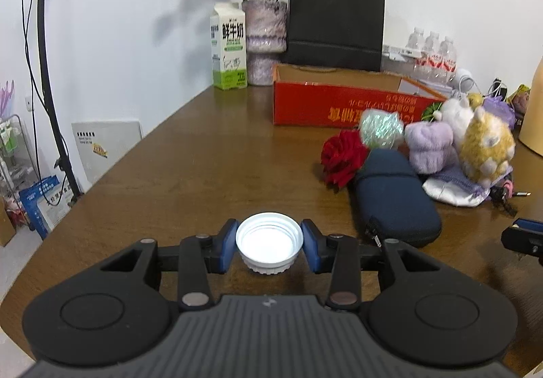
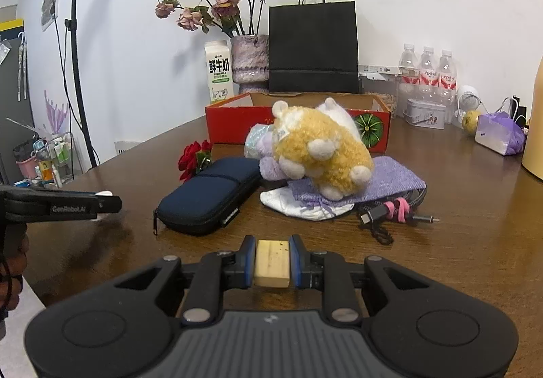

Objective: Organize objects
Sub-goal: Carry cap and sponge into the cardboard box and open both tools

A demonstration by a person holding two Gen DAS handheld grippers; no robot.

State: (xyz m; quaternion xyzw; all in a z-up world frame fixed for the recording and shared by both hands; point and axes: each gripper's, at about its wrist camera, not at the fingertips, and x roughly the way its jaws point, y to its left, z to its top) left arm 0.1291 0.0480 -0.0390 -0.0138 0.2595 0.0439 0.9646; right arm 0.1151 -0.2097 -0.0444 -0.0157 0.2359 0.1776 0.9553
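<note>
A white bottle cap, open side up, sits between the blue pads of my left gripper, which is shut on it just above the brown table. In the right wrist view the left gripper comes in from the left edge with the cap's white rim showing. My right gripper is shut on a pale yellowish block. Ahead lie a navy zip case, a red rose, plush toys on a purple pouch, and an open red cardboard box.
A milk carton, a vase of dried roses, a black paper bag and water bottles line the back wall. A cable lies right of the pouch. A lamp stand rises beyond the table's left edge.
</note>
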